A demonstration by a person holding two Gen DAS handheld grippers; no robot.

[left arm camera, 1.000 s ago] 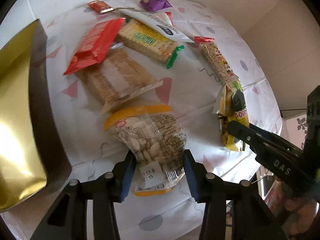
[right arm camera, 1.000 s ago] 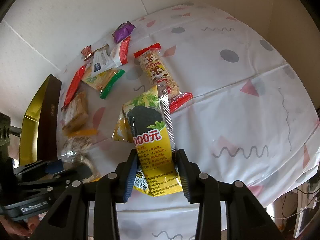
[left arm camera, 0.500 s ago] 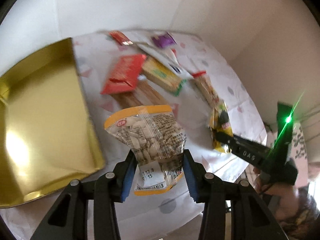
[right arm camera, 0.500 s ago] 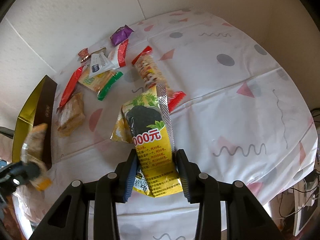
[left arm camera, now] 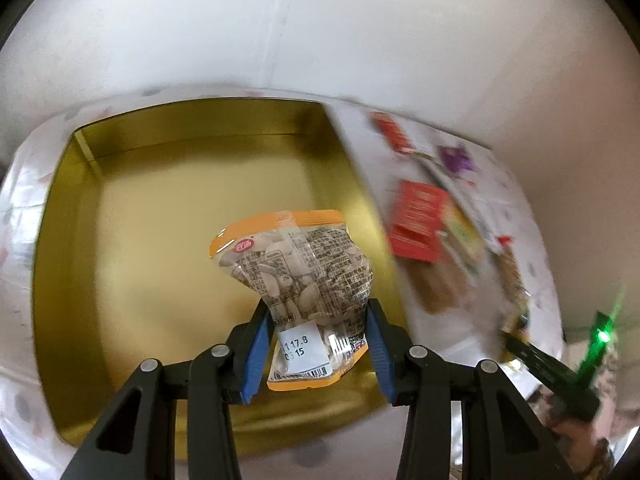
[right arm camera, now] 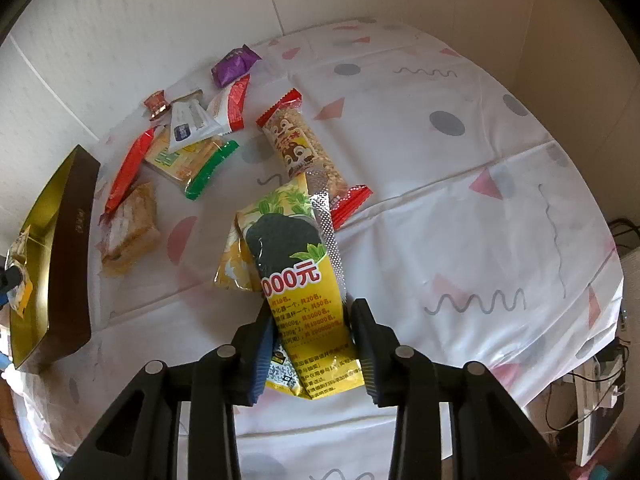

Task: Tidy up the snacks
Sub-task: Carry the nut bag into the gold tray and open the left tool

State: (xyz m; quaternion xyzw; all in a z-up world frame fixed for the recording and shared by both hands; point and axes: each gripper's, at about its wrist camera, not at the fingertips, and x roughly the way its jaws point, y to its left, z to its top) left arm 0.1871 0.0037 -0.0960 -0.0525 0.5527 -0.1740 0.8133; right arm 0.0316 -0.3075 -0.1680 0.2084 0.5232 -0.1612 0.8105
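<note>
My left gripper [left arm camera: 316,336] is shut on a clear seed packet [left arm camera: 296,264] with orange ends, held in the air above the open gold box [left arm camera: 160,216]. In the right wrist view, that seed packet [right arm camera: 18,276] shows at the far left over the gold box [right arm camera: 68,248]. My right gripper [right arm camera: 310,336] has a yellow packet [right arm camera: 296,264] with a black picture between its jaws, which are closing, and the pads touch the packet's sides. Its far end lies on the tablecloth. The right gripper [left arm camera: 548,368] shows in the left wrist view at lower right with a green light.
Loose snacks lie on the patterned tablecloth [right arm camera: 460,200]: a squirrel bar [right arm camera: 308,152], a green-ended cracker pack [right arm camera: 188,160], a red packet [right arm camera: 126,172], a sandwich biscuit pack [right arm camera: 128,232], a purple candy [right arm camera: 234,65], a white sachet [right arm camera: 188,122]. Cables lie beyond the table's right edge.
My left gripper lifted the seed packet off the table and carried it left, over the gold box. The right gripper stayed on the yellow packet, barely moving.
</note>
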